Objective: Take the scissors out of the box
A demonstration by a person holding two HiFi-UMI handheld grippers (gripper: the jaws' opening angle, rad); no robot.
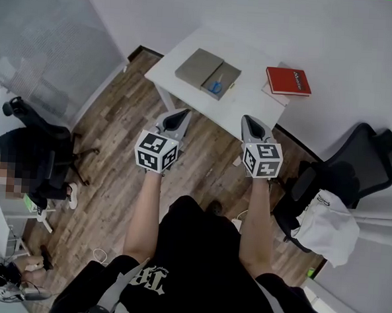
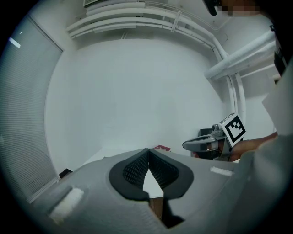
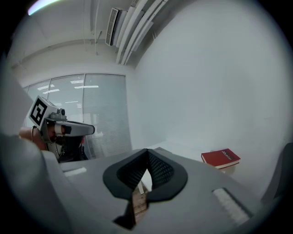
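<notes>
Two grippers are held out side by side, and neither has anything in it: the left gripper (image 1: 181,113) has its jaws closed tip to tip in its own view, with only bare table showing through the gap behind the pads, and the right gripper (image 1: 252,120) is closed the same way on nothing. By my reading the task has barely started. The box (image 1: 200,68) lies on the white table (image 1: 255,53), ahead of both jaw pairs and well apart from them, roughly on the line between the two tips. It looks to be lying open in two halves, and the blue-handled scissors (image 1: 215,87) rest inside the half nearer the right jaws, untouched. What is left is nearly everything: closing the gap to the table, parting one pair of jaws, gripping the scissors and lifting them clear of the box. As for writing, a red book (image 1: 288,80) sits ahead and to the outside of the right jaws, with a line of white lettering on its cover that is too small to read in any view. The marker cubes carry only black-and-white square patterns, and the white print on the person's black shirt is cut off and unreadable.
</notes>
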